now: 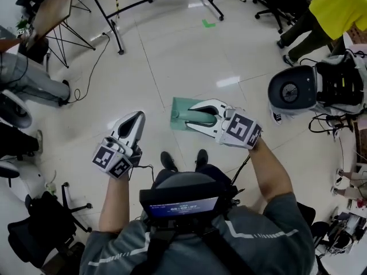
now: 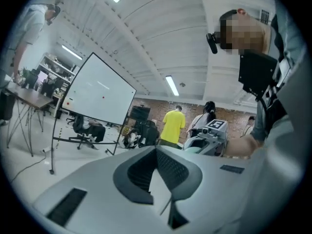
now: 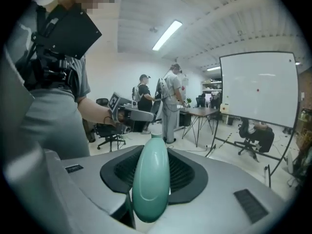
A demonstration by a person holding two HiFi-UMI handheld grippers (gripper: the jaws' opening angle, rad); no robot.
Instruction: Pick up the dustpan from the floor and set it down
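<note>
This looks like a robotics lab in an open office. Past the jaws of the right gripper (image 3: 151,189) stand a whiteboard (image 3: 258,89) on a stand, a trestle desk (image 3: 202,112) and office chairs (image 3: 109,133). Below the jaws, cables (image 1: 94,67) trail over a pale tiled floor (image 1: 172,50).

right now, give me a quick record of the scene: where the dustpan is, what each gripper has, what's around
dustpan: green, held up off the floor
handle: between the right gripper's fingers
right gripper: fingers shut on the handle
left gripper: fingers together, nothing between them
around: whiteboard, person in yellow top, cables on pale tiles
task step: dustpan picked up, not yet set down
</note>
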